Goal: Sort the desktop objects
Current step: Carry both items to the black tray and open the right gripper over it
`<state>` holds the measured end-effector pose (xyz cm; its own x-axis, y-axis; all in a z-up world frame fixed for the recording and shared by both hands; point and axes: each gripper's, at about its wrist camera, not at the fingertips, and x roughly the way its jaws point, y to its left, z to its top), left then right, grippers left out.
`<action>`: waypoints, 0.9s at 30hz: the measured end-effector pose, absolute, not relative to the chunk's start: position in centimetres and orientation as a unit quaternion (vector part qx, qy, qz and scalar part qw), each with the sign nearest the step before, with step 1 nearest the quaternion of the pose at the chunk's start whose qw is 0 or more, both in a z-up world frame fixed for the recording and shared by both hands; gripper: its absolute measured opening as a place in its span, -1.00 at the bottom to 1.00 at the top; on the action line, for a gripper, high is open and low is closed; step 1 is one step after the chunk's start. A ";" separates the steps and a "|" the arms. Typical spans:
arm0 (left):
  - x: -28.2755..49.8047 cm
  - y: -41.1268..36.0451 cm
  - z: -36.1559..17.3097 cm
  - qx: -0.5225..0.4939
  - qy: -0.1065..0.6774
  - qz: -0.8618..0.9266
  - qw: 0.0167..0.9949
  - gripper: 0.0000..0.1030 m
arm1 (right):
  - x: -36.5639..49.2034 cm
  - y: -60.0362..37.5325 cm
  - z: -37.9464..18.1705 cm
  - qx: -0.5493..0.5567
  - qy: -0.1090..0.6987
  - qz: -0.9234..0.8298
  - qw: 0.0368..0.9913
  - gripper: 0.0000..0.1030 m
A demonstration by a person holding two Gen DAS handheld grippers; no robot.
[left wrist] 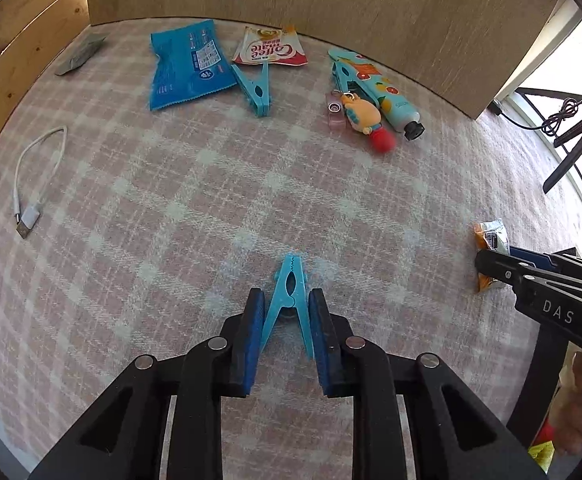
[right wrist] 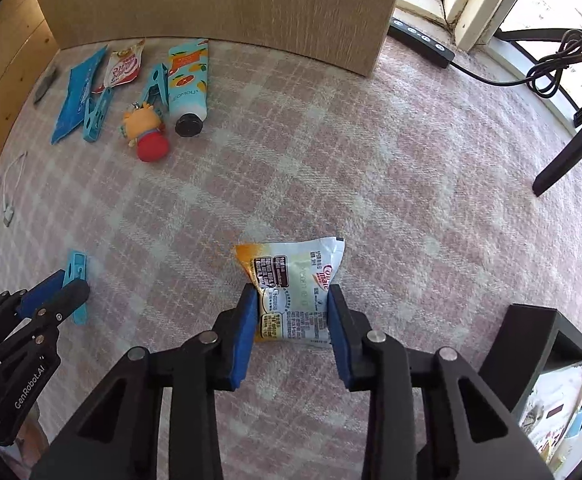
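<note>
Counter under pink plaid cloth, backed by a wooden board; along the board lie a blue wipes pack, a printed tube, a plush keychain and a second blue clip, with a white cable at the left edge. Right gripper, angled low over the cloth, fingers closed against both sides of a creamer sachet resting near the counter's middle. Left gripper, likewise low and level, fingers pressing the handle ends of a blue clothespin lying on the cloth.
</note>
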<state>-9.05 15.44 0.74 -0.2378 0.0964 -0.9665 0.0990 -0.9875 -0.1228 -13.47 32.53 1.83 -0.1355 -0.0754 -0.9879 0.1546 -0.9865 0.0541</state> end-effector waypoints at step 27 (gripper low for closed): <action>-1.8 27.2 12.4 0.556 0.015 -0.809 -0.191 -0.59 | 2.8 44.0 14.8 0.552 -0.098 -0.828 0.008 -0.38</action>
